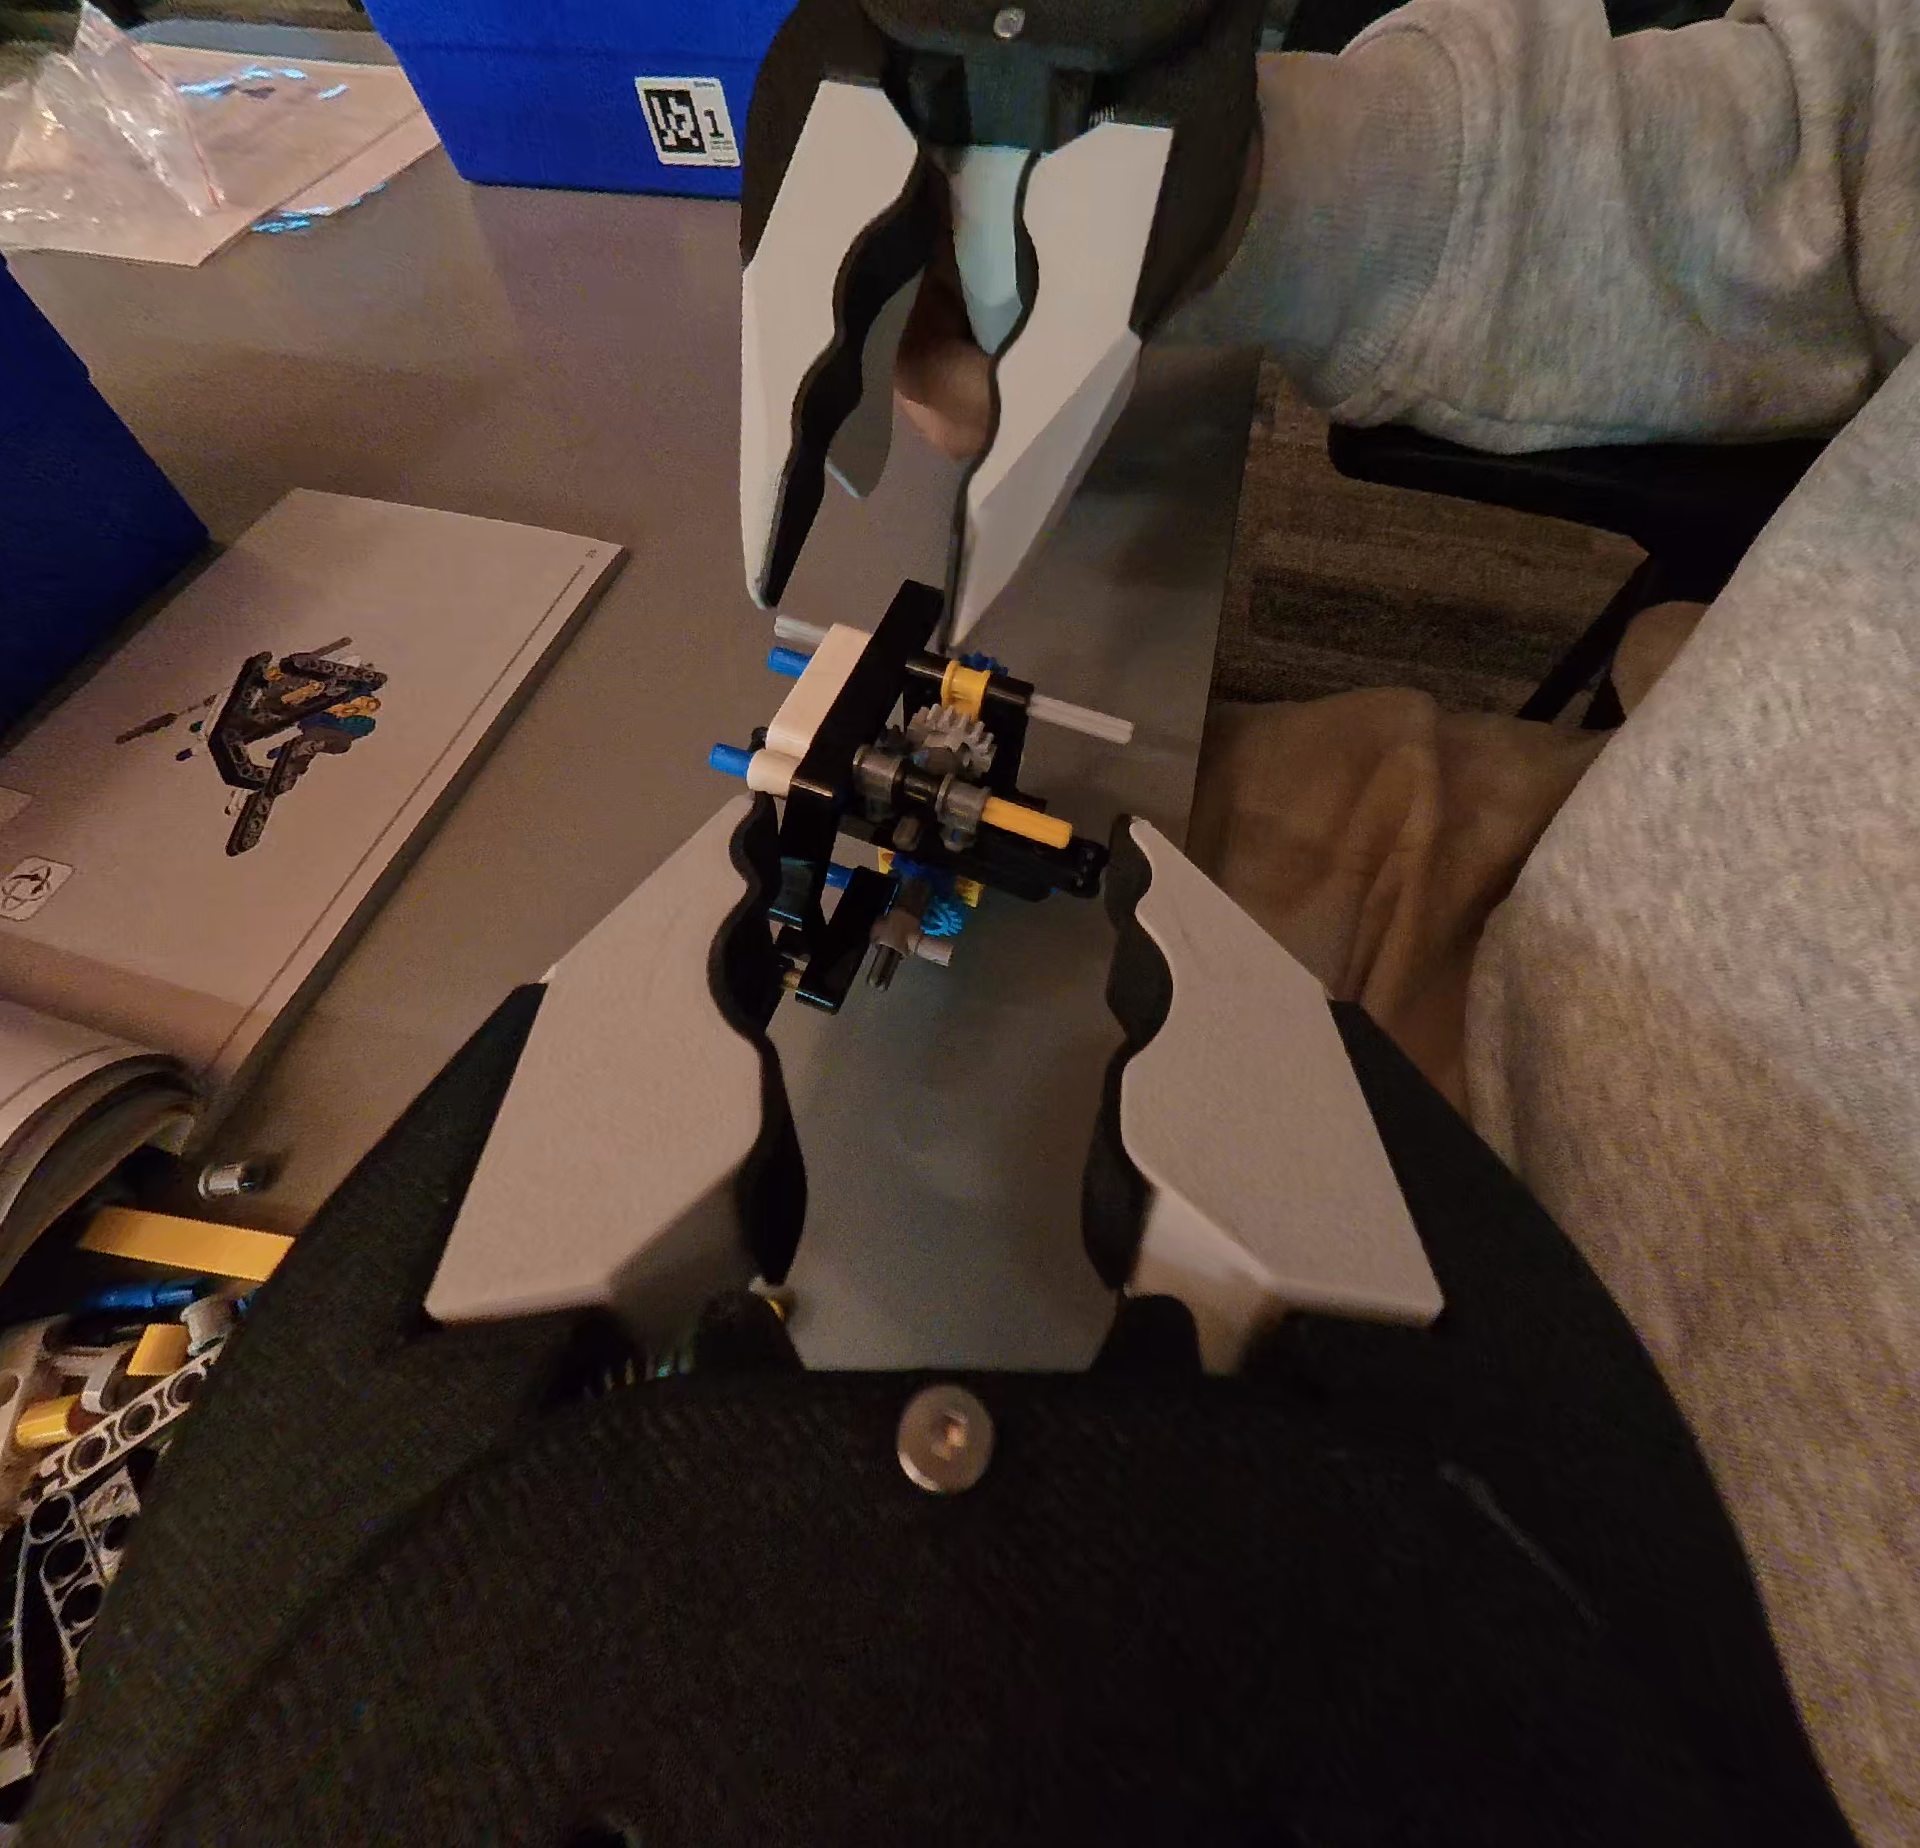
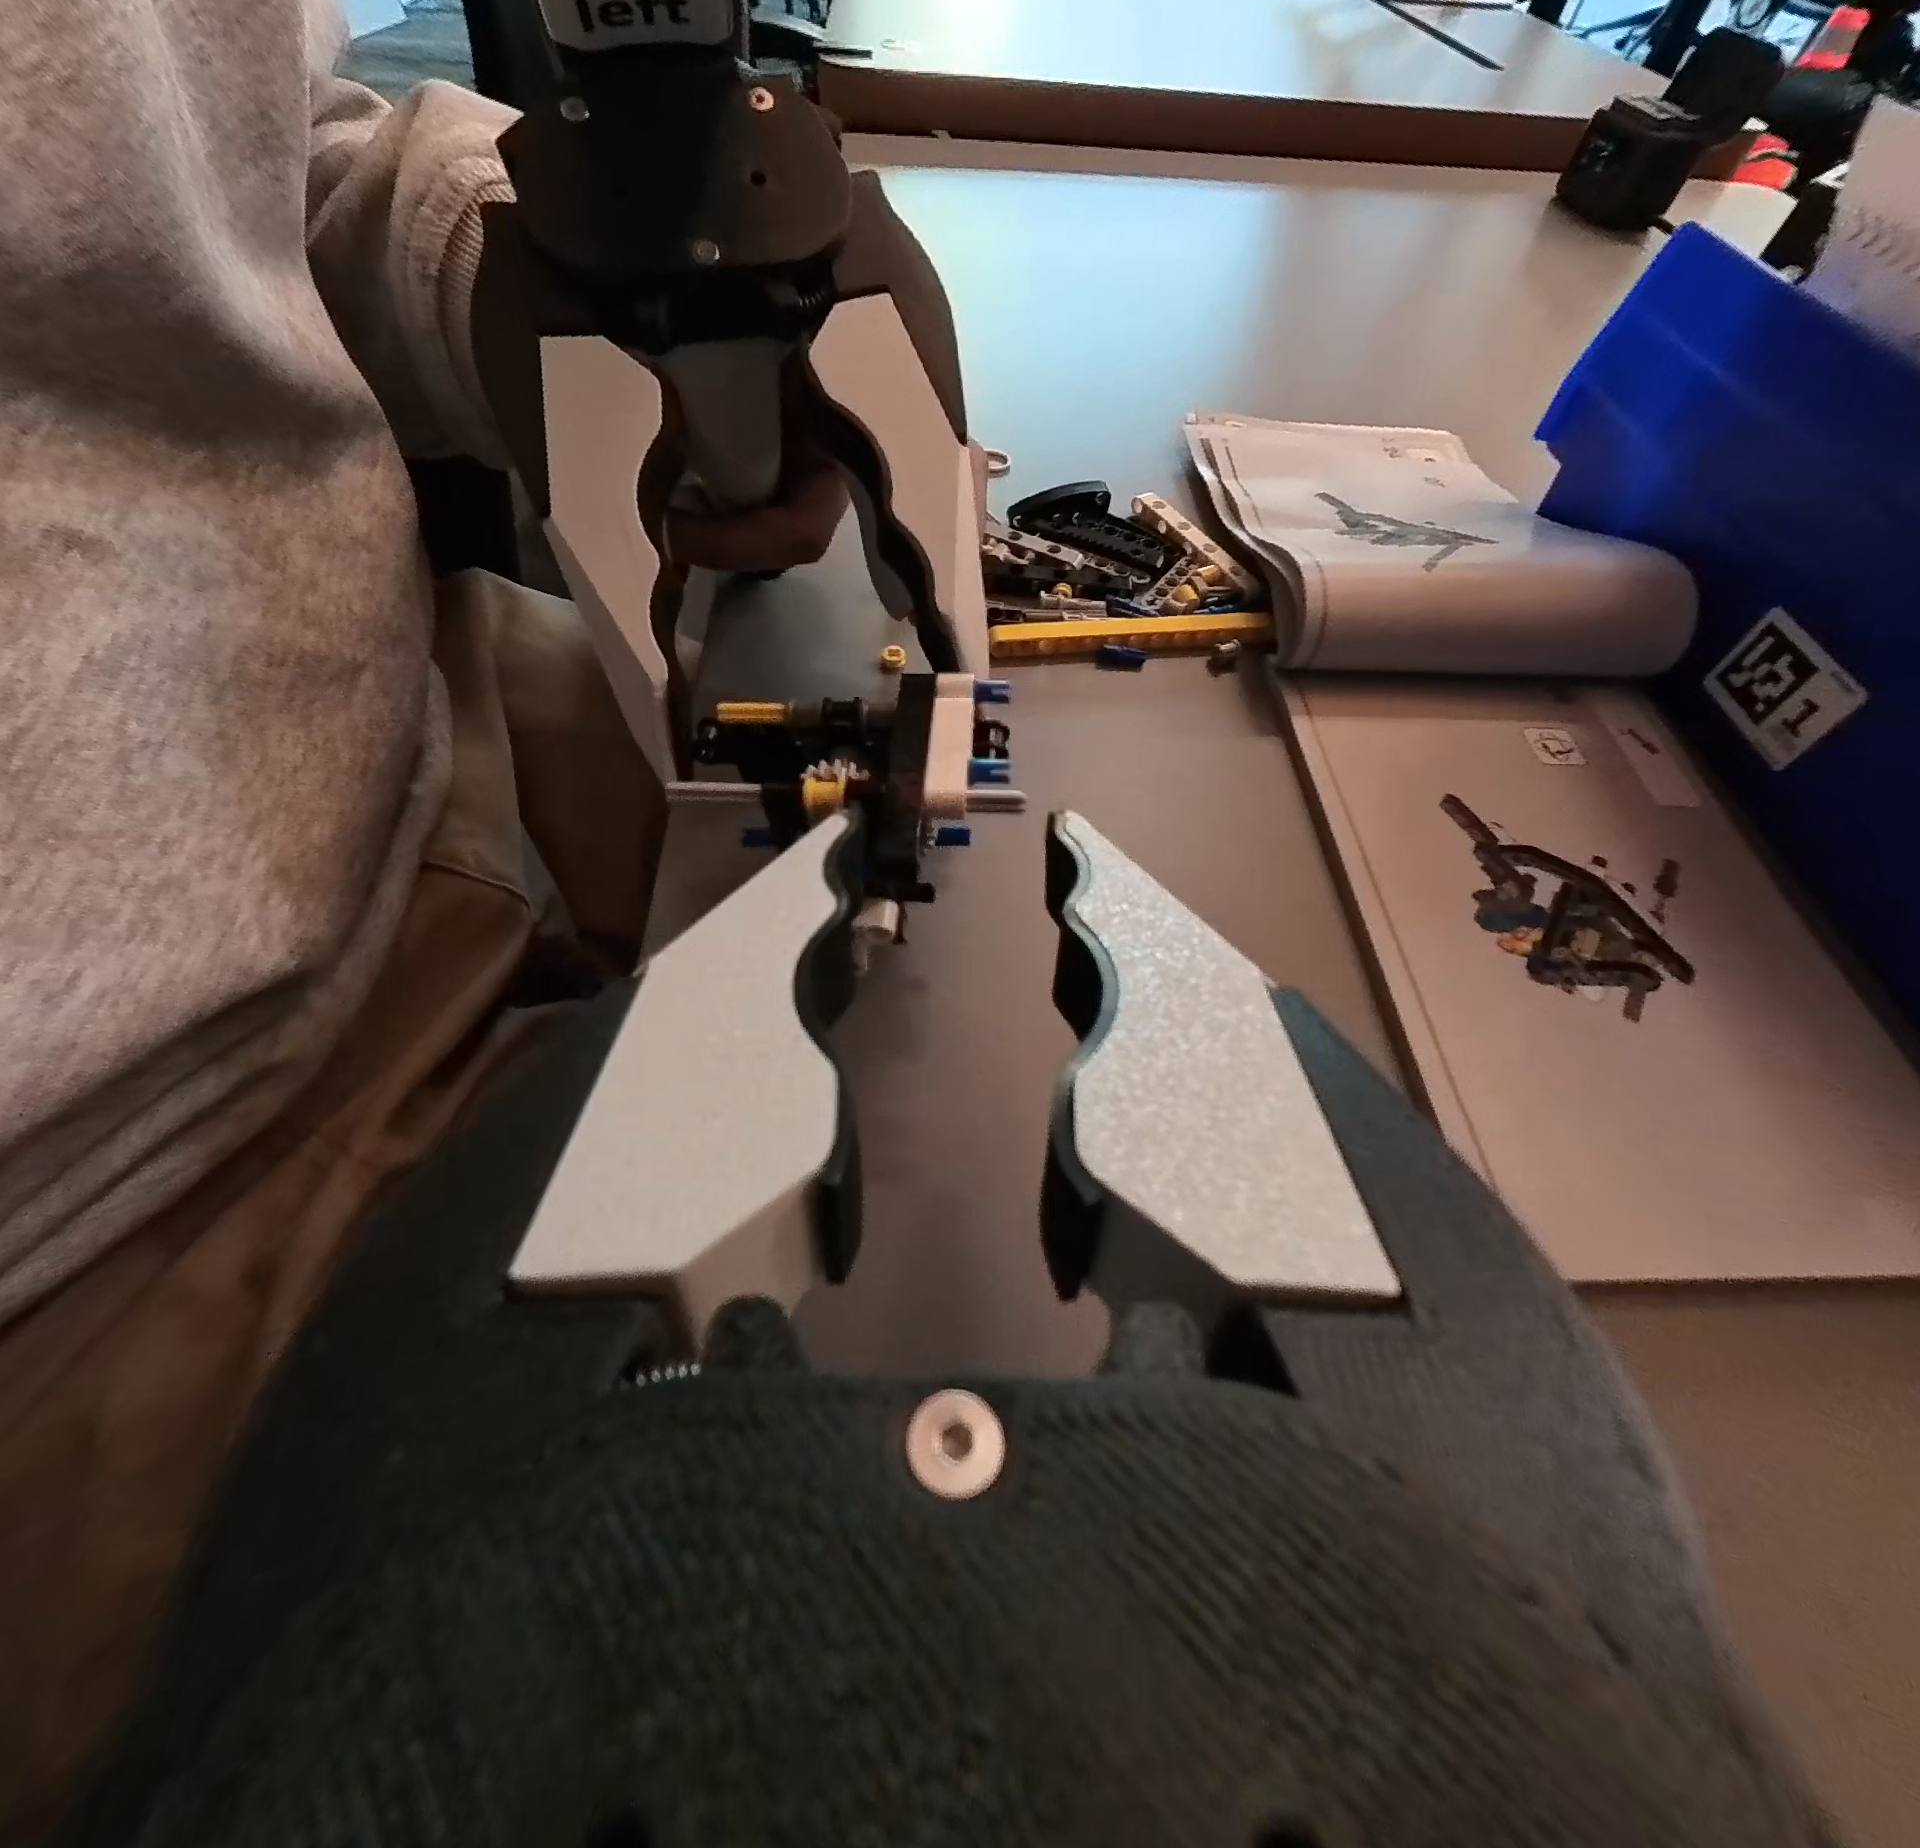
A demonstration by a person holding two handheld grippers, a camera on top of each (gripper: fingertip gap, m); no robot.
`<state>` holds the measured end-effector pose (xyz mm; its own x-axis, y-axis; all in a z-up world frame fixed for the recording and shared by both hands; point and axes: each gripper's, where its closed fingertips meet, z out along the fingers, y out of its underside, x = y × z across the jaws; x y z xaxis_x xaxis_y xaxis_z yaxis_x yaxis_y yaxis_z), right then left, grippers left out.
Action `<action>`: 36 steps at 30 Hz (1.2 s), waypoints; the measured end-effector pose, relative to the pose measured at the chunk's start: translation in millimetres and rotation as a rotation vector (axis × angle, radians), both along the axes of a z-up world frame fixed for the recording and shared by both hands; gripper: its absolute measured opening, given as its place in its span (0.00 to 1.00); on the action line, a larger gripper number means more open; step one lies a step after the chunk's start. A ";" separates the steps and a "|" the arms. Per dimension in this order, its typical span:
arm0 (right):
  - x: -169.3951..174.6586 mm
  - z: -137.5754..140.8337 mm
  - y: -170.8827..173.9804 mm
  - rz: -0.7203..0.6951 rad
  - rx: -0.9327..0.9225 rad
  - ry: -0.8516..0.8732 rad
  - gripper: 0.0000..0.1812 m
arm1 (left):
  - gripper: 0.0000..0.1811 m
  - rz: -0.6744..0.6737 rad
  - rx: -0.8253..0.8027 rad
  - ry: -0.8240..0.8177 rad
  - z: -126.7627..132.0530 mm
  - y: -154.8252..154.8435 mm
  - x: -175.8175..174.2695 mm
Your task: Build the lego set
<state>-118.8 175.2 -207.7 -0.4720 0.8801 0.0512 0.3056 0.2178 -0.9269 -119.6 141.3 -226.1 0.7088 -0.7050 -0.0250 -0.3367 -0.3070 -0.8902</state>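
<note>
A small lego assembly (image 1: 904, 801) has a black frame, a white beam, grey gears, and blue and yellow pins. It sits between the fingers of my left gripper (image 1: 935, 842), whose pads touch it on both sides, near the table's edge. My right gripper (image 1: 862, 614) comes from the far side, open, with its tips at the top of the assembly by the white beam. In the right wrist view, the right gripper (image 2: 951, 827) is open. Its left fingertip (image 2: 831, 842) rests against the assembly's (image 2: 914, 759) black frame. The left gripper (image 2: 810, 697) straddles the assembly from behind.
An open instruction booklet (image 1: 312, 759) (image 2: 1558, 967) lies on the grey table (image 1: 582, 364). A pile of loose lego parts (image 1: 94, 1383) (image 2: 1122, 572) lies beside it. Blue bins (image 1: 582, 53) (image 2: 1766, 468) stand at the table's far side. A plastic bag (image 1: 104, 136) lies at the back. A person's grey sleeve (image 1: 1558, 188) is close by. The grippers' ends are close to 5 cm from one another.
</note>
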 end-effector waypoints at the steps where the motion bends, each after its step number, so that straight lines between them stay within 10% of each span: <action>1: 0.2 -0.1 1.2 -0.003 0.001 0.001 0.18 | 0.34 0.000 0.000 0.001 0.0 -0.1 0.0; 36: -2.5 -0.4 -3.9 0.041 -0.022 0.024 0.16 | 0.34 -0.001 0.002 0.006 -0.2 1.0 -0.2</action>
